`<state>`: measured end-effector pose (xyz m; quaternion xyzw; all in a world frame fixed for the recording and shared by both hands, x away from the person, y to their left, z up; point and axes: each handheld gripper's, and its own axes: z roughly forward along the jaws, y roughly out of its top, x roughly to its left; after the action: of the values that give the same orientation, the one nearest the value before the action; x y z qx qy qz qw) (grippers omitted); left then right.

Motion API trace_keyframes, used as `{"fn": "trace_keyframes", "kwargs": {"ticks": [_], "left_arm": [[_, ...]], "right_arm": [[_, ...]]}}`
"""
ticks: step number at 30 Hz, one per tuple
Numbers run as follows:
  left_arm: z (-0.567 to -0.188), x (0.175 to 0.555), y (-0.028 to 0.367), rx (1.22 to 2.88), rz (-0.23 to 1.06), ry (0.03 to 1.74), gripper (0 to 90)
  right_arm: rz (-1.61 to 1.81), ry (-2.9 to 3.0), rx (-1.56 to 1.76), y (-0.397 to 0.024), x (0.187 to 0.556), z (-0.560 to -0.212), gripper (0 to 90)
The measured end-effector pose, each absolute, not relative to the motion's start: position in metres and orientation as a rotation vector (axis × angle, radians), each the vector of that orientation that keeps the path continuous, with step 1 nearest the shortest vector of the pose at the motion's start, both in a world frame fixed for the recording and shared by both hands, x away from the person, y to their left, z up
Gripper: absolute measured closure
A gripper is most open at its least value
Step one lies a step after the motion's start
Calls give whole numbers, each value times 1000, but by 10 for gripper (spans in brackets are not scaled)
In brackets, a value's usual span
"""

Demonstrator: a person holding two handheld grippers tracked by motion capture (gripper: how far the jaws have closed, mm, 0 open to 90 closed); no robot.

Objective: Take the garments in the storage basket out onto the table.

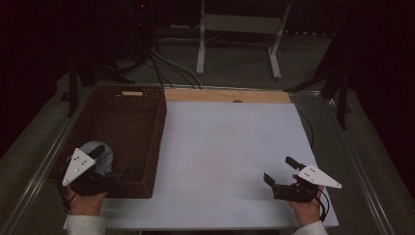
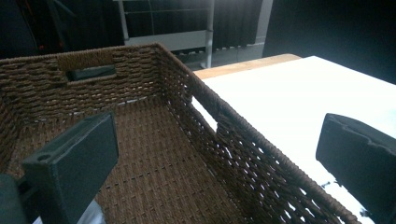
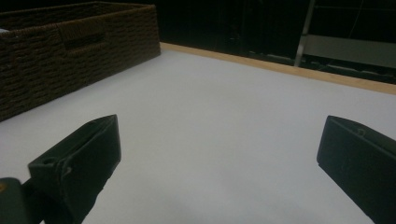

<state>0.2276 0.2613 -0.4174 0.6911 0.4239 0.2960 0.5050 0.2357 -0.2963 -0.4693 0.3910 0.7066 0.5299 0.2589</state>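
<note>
Overhead, a person sits at a white table (image 1: 225,161) holding a two-jaw gripper in each hand. At the left side of the table stands a brown woven basket (image 1: 147,142). The left gripper (image 1: 111,165) hangs over the basket's near right corner with its jaws wide apart, one jaw inside the basket and one outside its right wall, gripping nothing. A pale grey rounded object (image 1: 100,155) lies in the basket just beside that gripper. The right gripper (image 1: 279,171) rests low over the bare tabletop, well apart from the basket, its jaws also spread wide and empty.

Both grippers' fingers (image 3: 79,163) wide apart
</note>
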Motion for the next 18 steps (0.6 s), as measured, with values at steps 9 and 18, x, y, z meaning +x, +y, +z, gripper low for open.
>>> {"fn": "trace_keyframes", "kwargs": {"ticks": [9, 18], "left_arm": [[-409, 228, 266, 1683, 718, 1019, 3], [-406, 231, 267, 1719, 703, 1015, 3]], "right_arm": [[1440, 1909, 1061, -296, 236, -469, 0], [1445, 1916, 1059, -295, 236, -469, 0]]}}
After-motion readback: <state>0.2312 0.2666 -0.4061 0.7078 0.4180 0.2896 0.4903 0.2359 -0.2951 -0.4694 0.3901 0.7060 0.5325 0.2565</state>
